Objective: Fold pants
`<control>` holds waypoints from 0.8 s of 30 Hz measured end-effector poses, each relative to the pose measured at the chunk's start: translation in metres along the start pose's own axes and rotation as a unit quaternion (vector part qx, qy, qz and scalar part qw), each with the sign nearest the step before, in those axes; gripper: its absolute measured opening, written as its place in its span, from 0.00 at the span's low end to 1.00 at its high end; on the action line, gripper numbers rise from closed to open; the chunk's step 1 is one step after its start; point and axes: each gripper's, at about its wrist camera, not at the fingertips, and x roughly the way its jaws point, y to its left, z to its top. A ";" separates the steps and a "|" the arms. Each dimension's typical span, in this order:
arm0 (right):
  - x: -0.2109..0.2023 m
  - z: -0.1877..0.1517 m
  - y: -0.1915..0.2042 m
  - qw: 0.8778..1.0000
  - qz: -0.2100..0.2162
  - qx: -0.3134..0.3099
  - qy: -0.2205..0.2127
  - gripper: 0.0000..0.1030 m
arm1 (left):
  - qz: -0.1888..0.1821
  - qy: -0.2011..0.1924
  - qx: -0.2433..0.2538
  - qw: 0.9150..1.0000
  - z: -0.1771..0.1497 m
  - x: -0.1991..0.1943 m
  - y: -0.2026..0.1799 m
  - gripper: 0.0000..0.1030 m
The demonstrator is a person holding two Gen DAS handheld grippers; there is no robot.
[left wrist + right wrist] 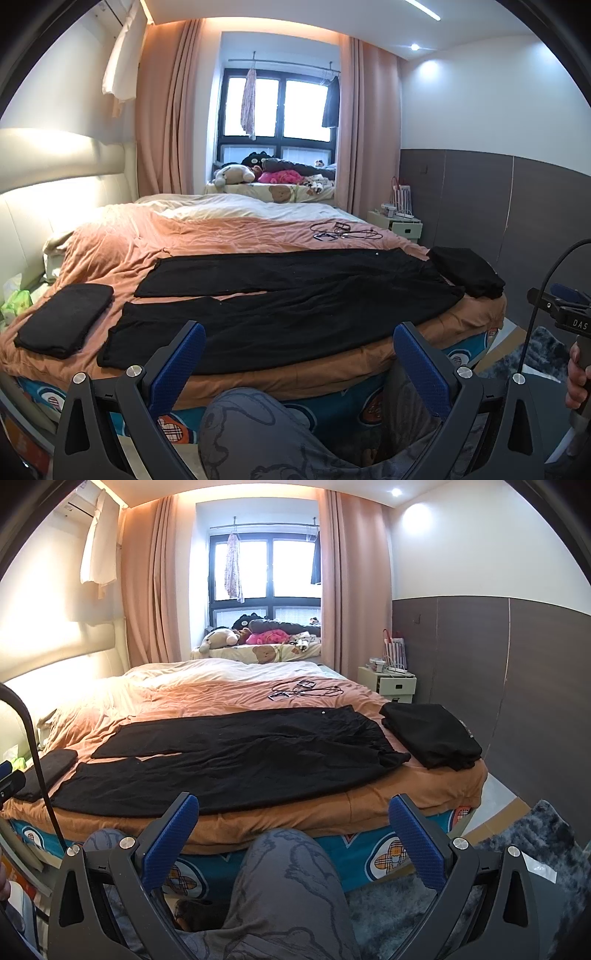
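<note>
The black pants [288, 295] lie spread flat across the near part of the bed [122, 243], on its orange cover, with the waist toward the right and the two legs running out to the left, a narrow wedge of orange showing between the legs. In the right wrist view the same pants [236, 753] reach almost to the near edge of the mattress. Just beyond the waist end sits a folded black garment [467, 271], its corner seemingly touching or overlapping the waistband, though the dark cloth makes the line hard to read. Another folded black stack [66, 319] rests near the leg cuffs on the left, apart from them. Farther back on the cover lies a tangle of cables [341, 230] with small devices. The left gripper [299, 356] hangs below and in front of the bed edge, its blue-padded fingers [184, 365] spread wide with nothing between them. The right gripper [293, 830] is held the same way, fingers [417, 843] wide apart and empty, short of the mattress. A person's knee [280, 878] in grey patterned trousers shows between the jaws in both views. Beyond the bed stand a white nightstand [388, 683] and a window [277, 107] framed by pink curtains [166, 110], with plush toys [232, 173] on the sill.
</note>
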 end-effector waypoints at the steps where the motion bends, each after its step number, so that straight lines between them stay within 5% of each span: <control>1: 0.002 0.000 0.000 1.000 -0.001 -0.001 0.000 1.00 | 0.001 0.002 -0.002 1.000 0.001 0.003 0.001 1.00; 24: 0.115 0.043 -0.033 0.997 -0.002 0.036 0.067 1.00 | 0.061 0.089 -0.054 0.993 0.008 0.114 0.059 1.00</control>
